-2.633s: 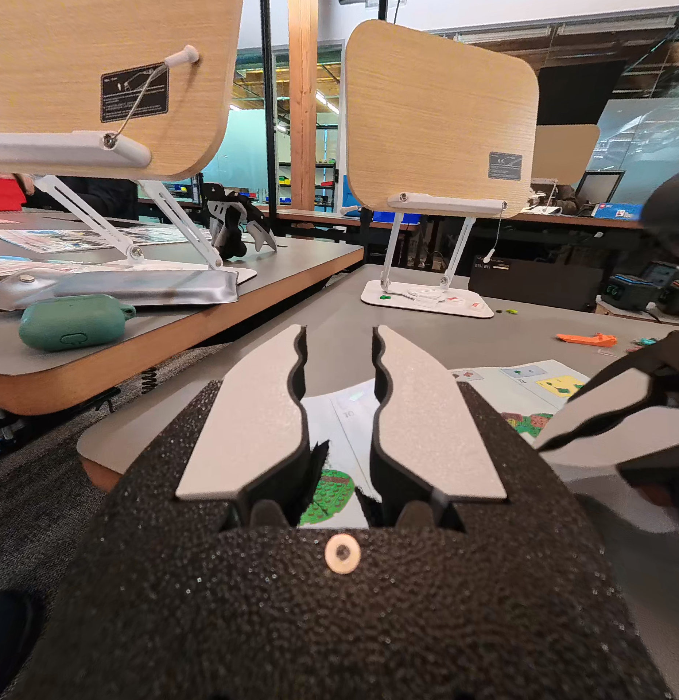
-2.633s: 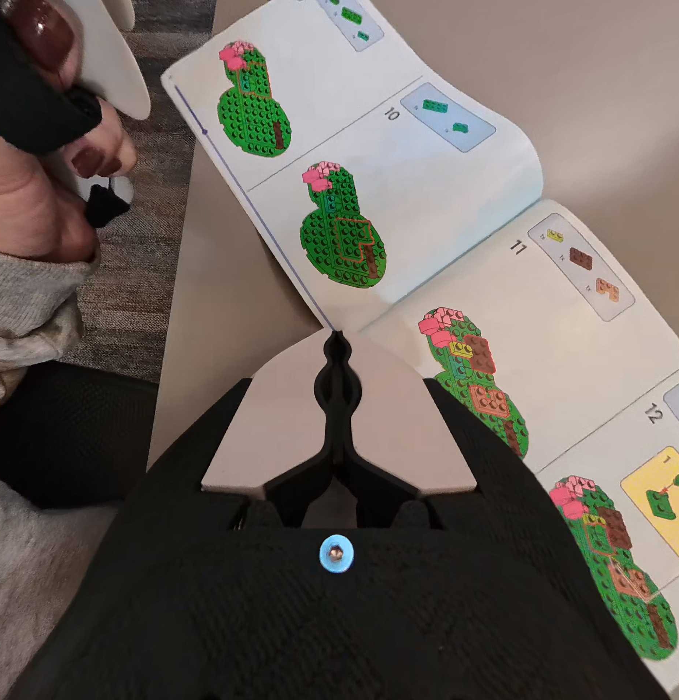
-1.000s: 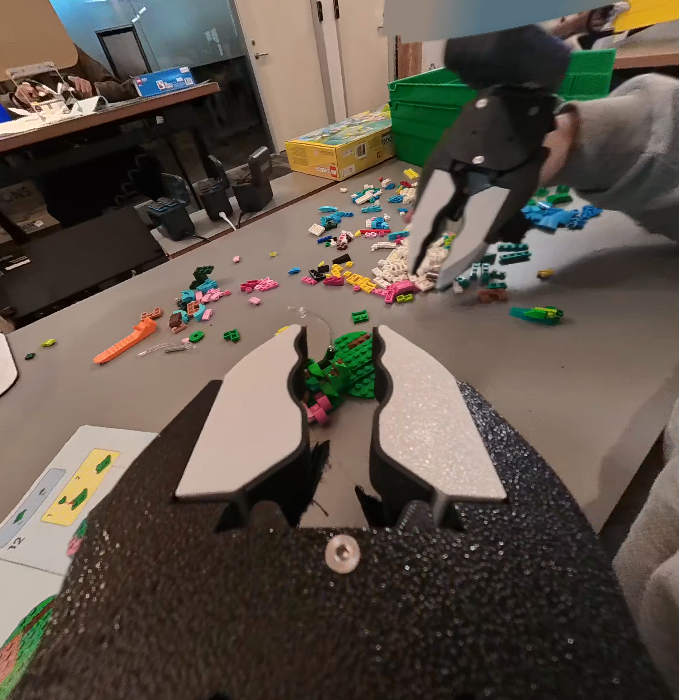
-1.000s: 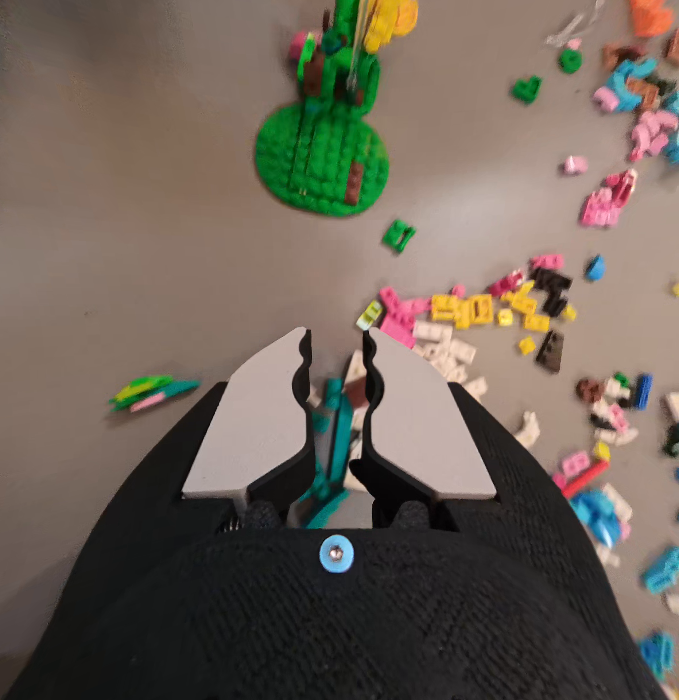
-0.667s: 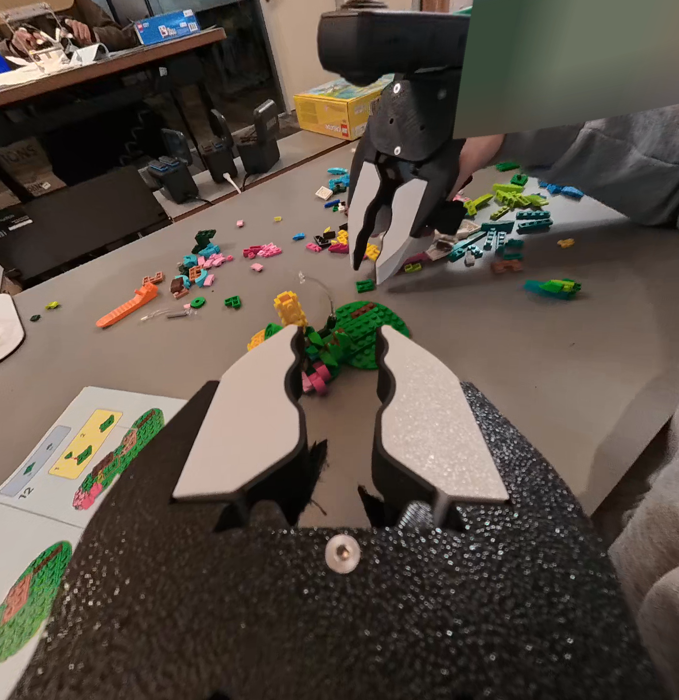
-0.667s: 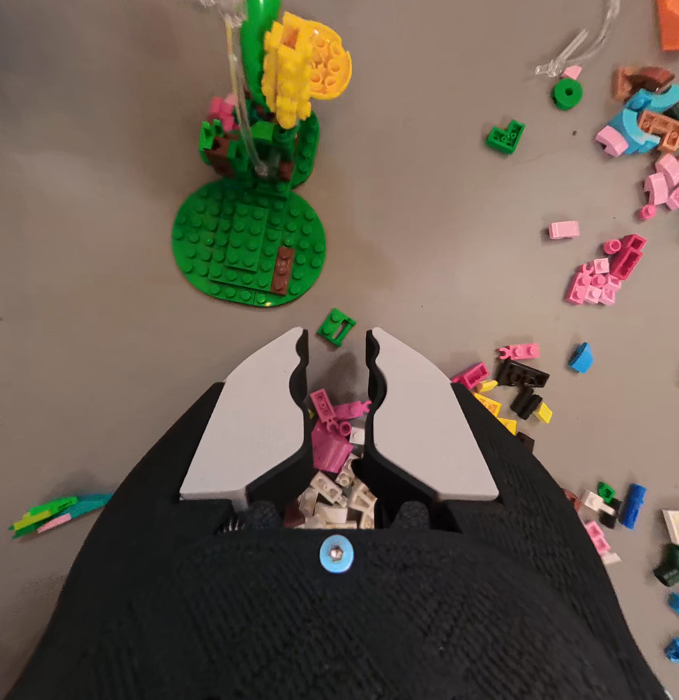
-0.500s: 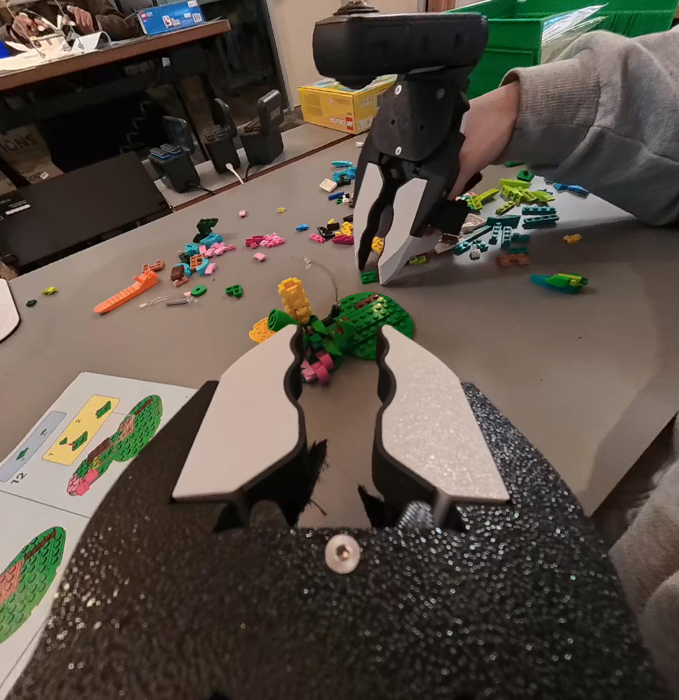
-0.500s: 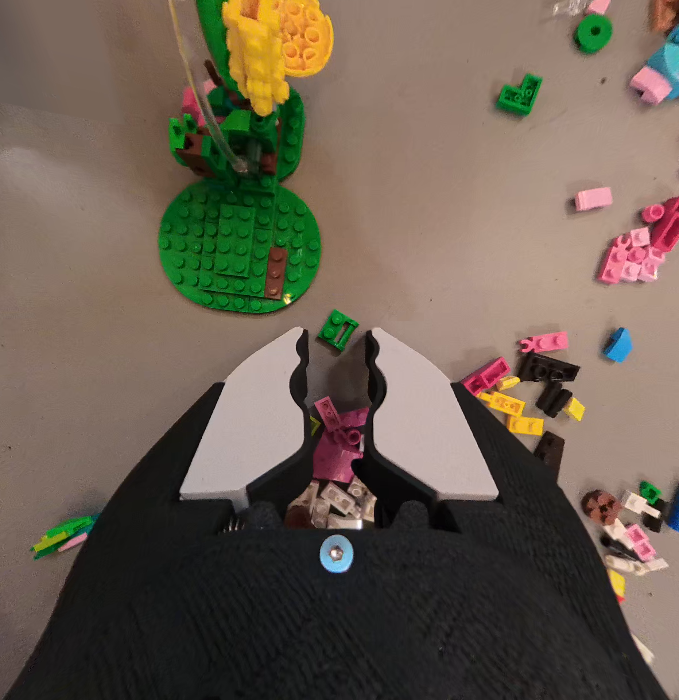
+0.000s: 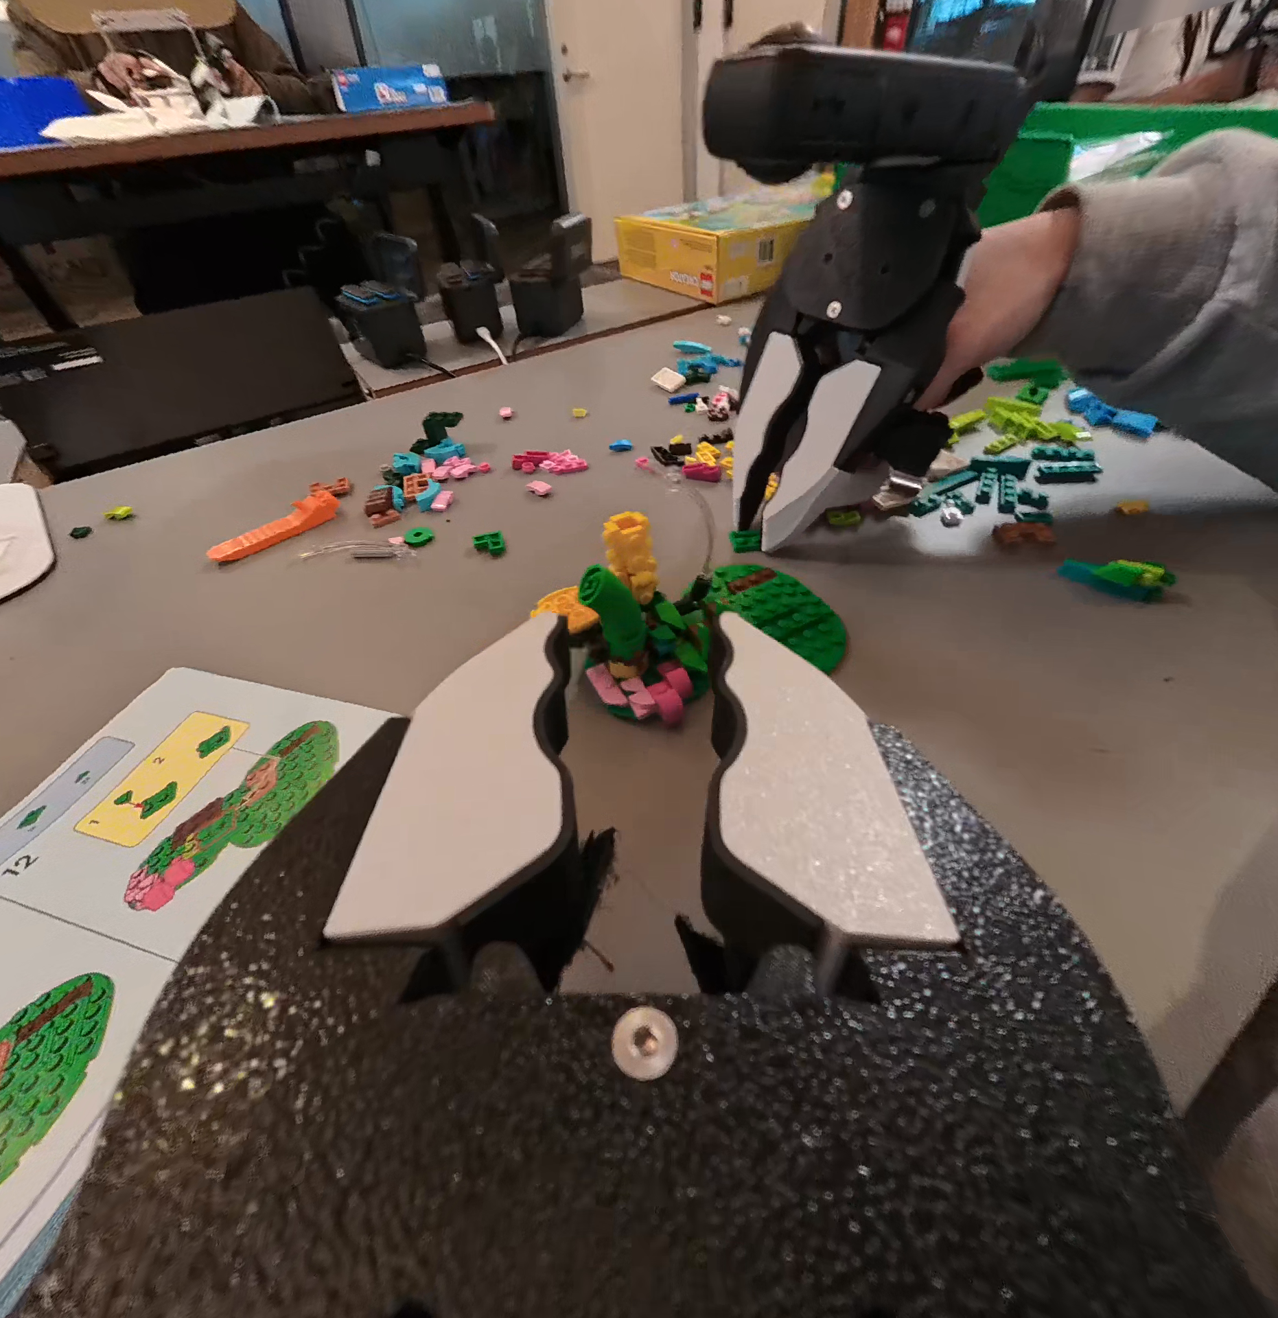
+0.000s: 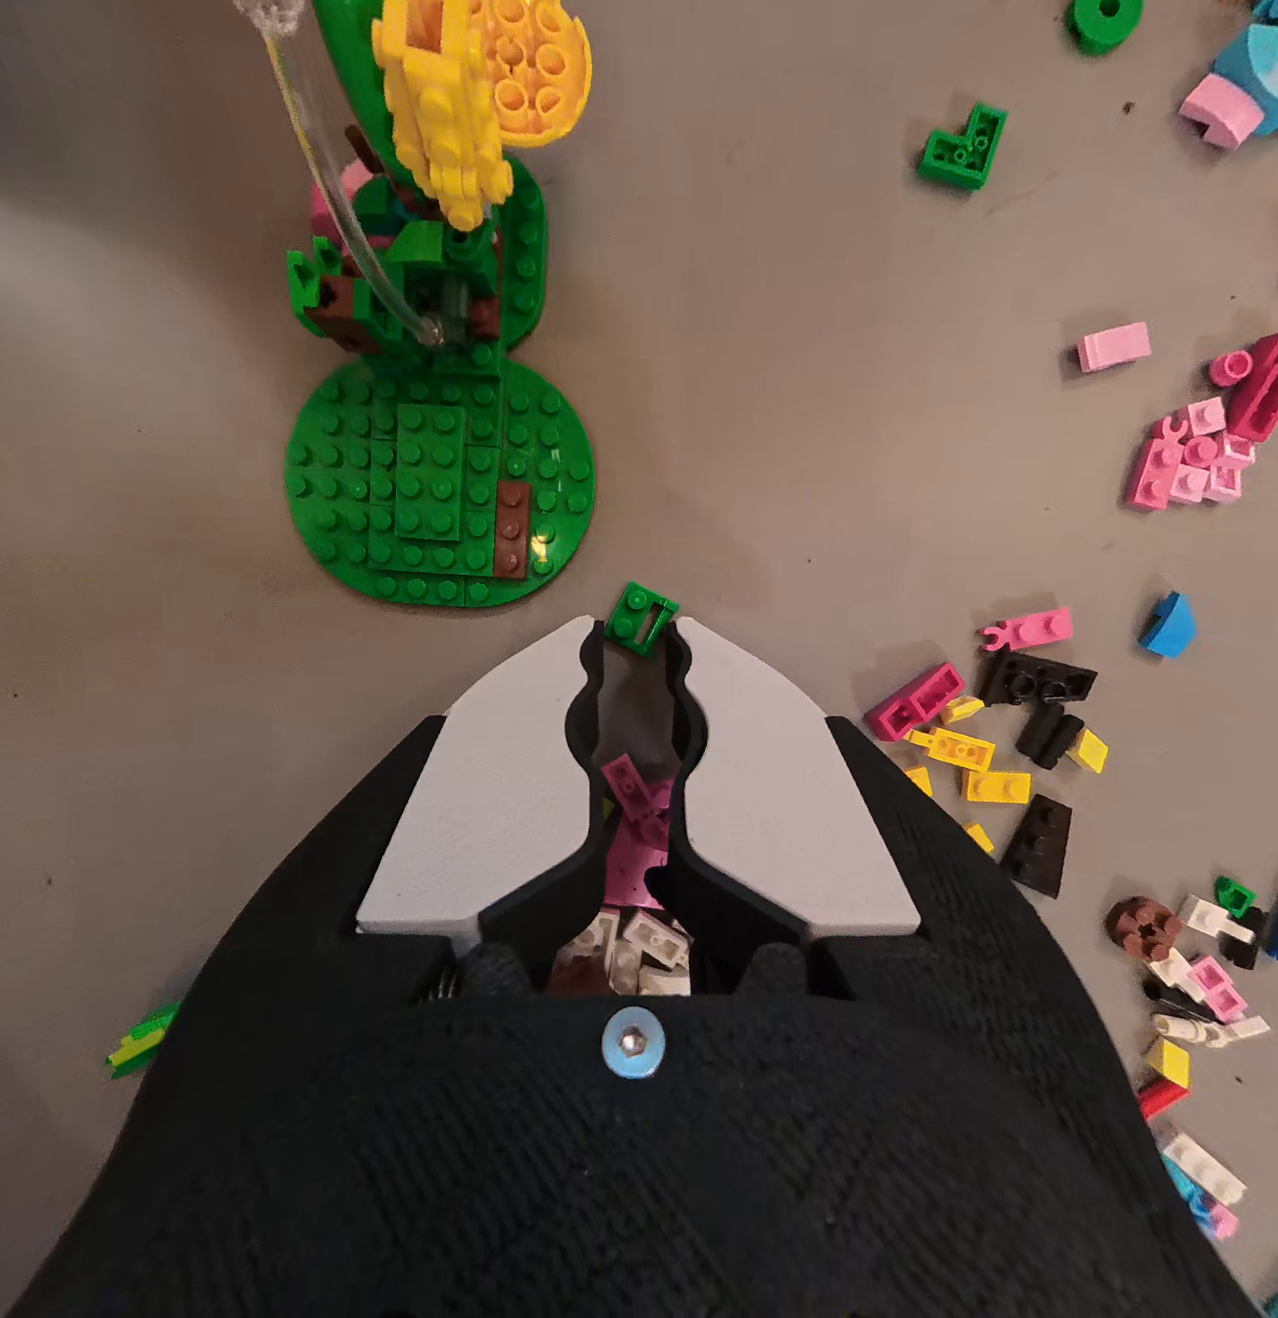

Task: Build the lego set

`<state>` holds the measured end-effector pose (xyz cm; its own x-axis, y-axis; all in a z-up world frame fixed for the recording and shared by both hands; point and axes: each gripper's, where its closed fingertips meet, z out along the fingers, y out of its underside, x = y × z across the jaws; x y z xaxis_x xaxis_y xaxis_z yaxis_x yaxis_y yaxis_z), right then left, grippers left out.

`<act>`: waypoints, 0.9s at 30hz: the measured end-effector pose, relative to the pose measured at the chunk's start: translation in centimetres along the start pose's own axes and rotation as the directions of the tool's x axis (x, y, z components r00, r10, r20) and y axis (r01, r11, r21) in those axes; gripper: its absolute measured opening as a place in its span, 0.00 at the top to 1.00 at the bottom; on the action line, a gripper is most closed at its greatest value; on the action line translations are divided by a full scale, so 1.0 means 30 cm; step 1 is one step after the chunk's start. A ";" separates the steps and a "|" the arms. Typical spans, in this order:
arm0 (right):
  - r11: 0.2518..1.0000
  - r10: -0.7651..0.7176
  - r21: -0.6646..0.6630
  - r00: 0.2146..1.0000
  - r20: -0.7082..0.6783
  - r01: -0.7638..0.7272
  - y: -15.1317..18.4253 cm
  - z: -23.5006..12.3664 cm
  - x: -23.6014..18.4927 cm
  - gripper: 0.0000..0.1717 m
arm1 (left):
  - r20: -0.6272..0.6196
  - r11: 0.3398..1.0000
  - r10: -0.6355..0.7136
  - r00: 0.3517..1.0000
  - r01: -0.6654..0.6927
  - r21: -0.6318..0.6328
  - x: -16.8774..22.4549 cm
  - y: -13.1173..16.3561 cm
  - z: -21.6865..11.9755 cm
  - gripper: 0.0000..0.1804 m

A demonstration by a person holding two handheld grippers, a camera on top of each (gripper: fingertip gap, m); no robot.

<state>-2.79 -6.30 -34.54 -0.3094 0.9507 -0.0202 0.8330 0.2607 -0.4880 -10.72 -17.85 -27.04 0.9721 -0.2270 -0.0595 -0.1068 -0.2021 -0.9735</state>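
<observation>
On the grey table:
Right gripper (image 10: 636, 631): jaws narrowed on a small green brick (image 10: 640, 617) at the fingertips, both pads touching it.
Left gripper (image 9: 640, 645): half open, empty, just before the flower model (image 9: 643, 627).
Risk: tip-only hold; the brick may twist and pop out.

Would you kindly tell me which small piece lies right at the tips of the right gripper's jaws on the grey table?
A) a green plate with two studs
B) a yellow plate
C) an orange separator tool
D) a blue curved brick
A: the green plate with two studs sits at the tips of the right gripper, just short of the round green baseplate of the brick model.
</observation>
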 end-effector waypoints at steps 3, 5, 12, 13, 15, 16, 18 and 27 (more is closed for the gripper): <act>1.000 0.007 -0.010 1.000 0.000 -0.007 0.000 0.000 -0.001 0.92 | 0.017 0.998 -0.021 1.000 0.020 0.065 -0.027 -0.014 -0.005 0.79; 1.000 0.012 -0.017 1.000 0.000 -0.012 0.001 0.001 -0.001 0.92 | 0.027 0.992 -0.024 0.999 0.020 0.126 -0.039 -0.037 -0.021 0.79; 0.996 0.028 -0.079 0.999 -0.025 -0.030 0.003 0.000 -0.001 0.92 | 0.003 0.956 -0.132 0.991 0.126 0.266 -0.068 -0.081 -0.079 0.80; 0.996 0.024 -0.088 0.999 -0.034 -0.027 0.004 -0.001 0.000 0.92 | 0.002 0.952 -0.136 0.991 0.130 0.279 -0.070 -0.085 -0.085 0.80; 0.996 0.025 -0.083 0.998 -0.059 -0.030 -0.002 -0.008 0.005 0.92 | -0.003 0.946 -0.137 0.991 0.132 0.295 -0.069 -0.090 -0.093 0.80; 0.997 0.034 -0.068 0.997 -0.073 -0.039 -0.010 -0.014 0.009 0.92 | -0.005 0.945 -0.137 0.991 0.132 0.298 -0.068 -0.090 -0.095 0.80; 0.998 0.060 -0.017 0.990 -0.126 -0.062 -0.031 -0.034 0.030 0.88 | -0.010 0.945 -0.137 0.991 0.133 0.298 -0.067 -0.090 -0.095 0.80; 0.986 0.146 0.111 0.973 -0.177 -0.128 -0.043 -0.070 0.023 0.89 | -0.033 0.941 -0.178 0.983 0.180 0.286 -0.076 -0.085 -0.090 0.81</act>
<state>-3.11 -5.62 -32.09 -0.0983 0.9932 0.0631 0.8096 0.1166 -0.5753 -13.23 -19.40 -23.81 0.9680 -0.2191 0.1220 0.1343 0.0419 -0.9901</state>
